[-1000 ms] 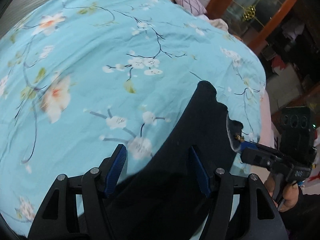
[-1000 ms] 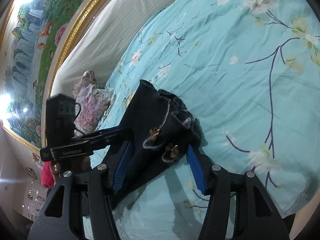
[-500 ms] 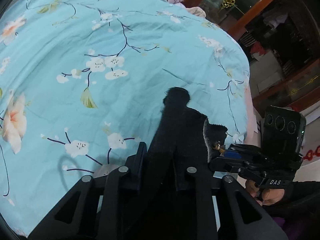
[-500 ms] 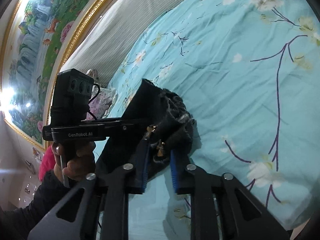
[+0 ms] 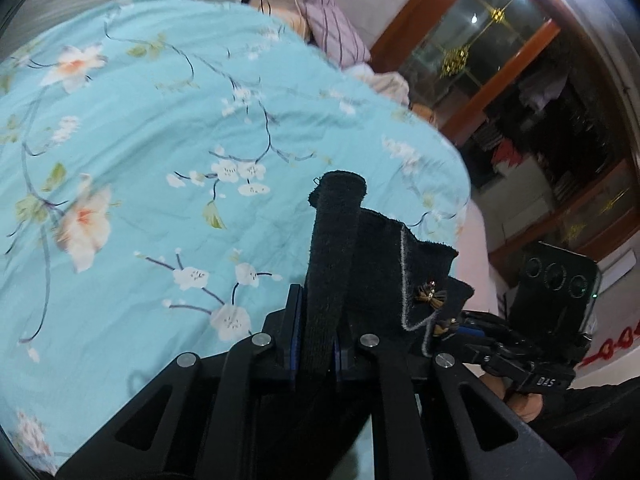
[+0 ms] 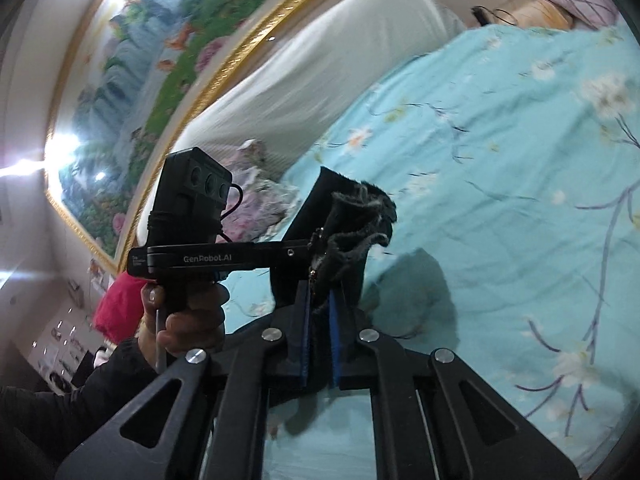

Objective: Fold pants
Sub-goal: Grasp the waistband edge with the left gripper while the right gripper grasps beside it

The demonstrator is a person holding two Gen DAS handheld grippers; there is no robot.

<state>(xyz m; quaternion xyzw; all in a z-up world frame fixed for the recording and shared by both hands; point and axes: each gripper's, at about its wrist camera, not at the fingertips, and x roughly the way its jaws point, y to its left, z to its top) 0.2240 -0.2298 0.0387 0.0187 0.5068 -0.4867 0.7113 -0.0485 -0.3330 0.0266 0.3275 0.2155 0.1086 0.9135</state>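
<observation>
The left tongs [image 5: 316, 344] are closing, and their blue pads already press on a rolled edge of the black pants [image 5: 340, 240], which stands up between them above the bed [image 5: 160, 160]. The right tongs [image 6: 319, 340] are clamped on a bunched, frayed corner of the same pants [image 6: 352, 216] (two small gold bows sit along its grey-stitched hem). Both grips hold the fabric raised off the turquoise flowered bedspread [image 6: 500, 160], and its shadow falls on the cover just beside the cloth. In the right wrist view a hand [image 6: 188, 312] in a dark sleeve holds the left tool's handle. A framed landscape painting [image 6: 152, 80] hangs behind the white headboard [image 6: 320, 72].
</observation>
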